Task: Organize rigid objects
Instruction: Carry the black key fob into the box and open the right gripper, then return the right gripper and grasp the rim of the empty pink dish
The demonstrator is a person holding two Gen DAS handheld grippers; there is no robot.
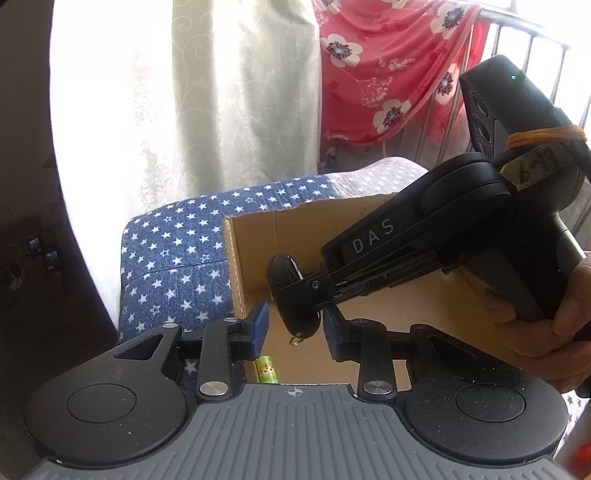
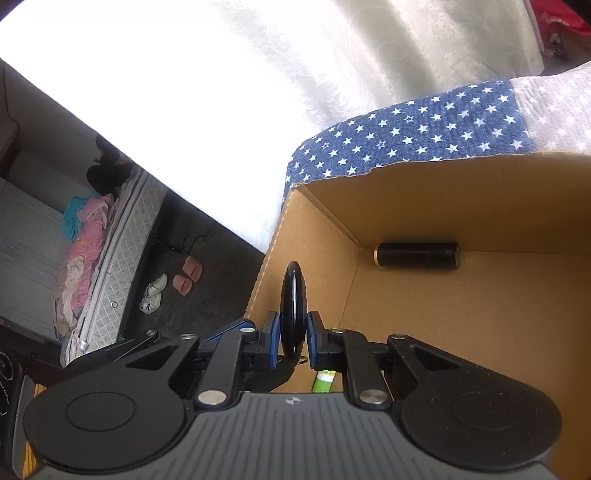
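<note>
An open cardboard box (image 1: 255, 240) rests on a star-patterned blue cushion (image 1: 173, 258). My right gripper (image 2: 293, 339) is shut on a black oval key fob (image 2: 293, 314) with a small metal ring, held edge-up over the box's left side. In the left wrist view the right gripper (image 1: 317, 291) holds the fob (image 1: 291, 291) just above and between the fingers of my left gripper (image 1: 295, 328), which is open and empty. A black cylinder (image 2: 417, 254) lies in the box's far corner. A green tube (image 1: 266, 369) lies on the box floor, also in the right wrist view (image 2: 323, 382).
A pale curtain (image 1: 221, 92) and a red floral cloth (image 1: 388, 74) on a metal rail (image 1: 524, 33) hang behind the cushion. In the right wrist view, the floor at left holds slippers (image 2: 188, 277), a mattress (image 2: 125, 254) and piled clothes (image 2: 81, 251).
</note>
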